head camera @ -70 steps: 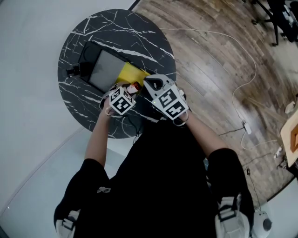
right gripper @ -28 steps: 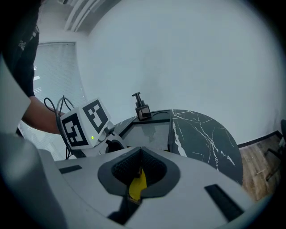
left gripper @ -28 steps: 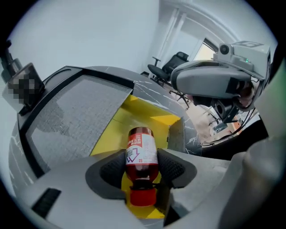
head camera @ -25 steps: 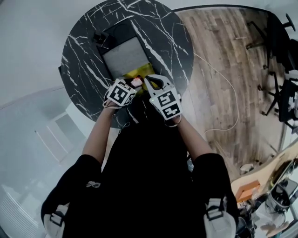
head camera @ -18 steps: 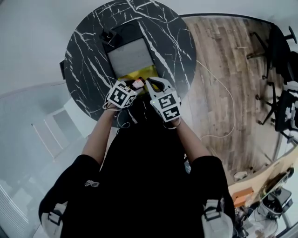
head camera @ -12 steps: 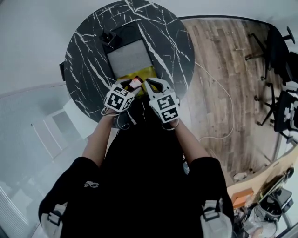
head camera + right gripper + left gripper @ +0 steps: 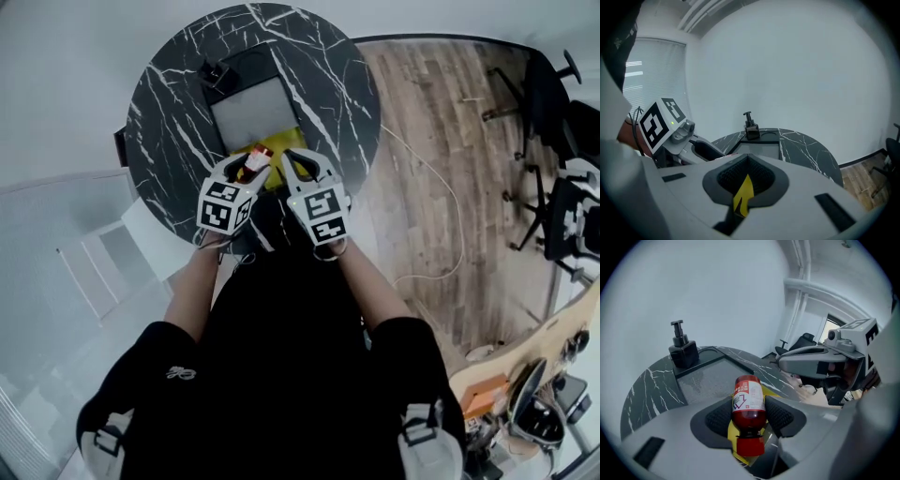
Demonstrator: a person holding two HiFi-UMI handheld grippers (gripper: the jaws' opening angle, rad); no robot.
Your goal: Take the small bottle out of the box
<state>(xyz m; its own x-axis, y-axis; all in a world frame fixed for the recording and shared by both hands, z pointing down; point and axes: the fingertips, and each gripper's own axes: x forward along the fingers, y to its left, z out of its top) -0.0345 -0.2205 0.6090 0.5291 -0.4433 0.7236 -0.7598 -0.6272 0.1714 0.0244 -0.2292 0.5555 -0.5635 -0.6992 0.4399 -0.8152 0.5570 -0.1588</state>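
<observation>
Both forearms point(image 7: 192, 281) reach forward from the body, side by side, and the two grippers meet just over the near rim of the round marble table point(image 7: 169, 122). Wood floor point(image 7: 431, 159) lies beyond the table's right edge. The black tray point(image 7: 246, 67) sits at mid-table, with bare marble on either side of it and a pump dispenser point(image 7: 683, 350) at its far corner.

The yellow box point(image 7: 744, 193) lies between the tray and the near rim. The right gripper point(image 7: 292, 161) is clenched on a thin edge of it. The left gripper point(image 7: 242, 167) grasps the small bottle point(image 7: 749, 401) by its body, red cap toward the camera, with the box just beneath. Whether the bottle is wholly out of the box I cannot tell.
</observation>
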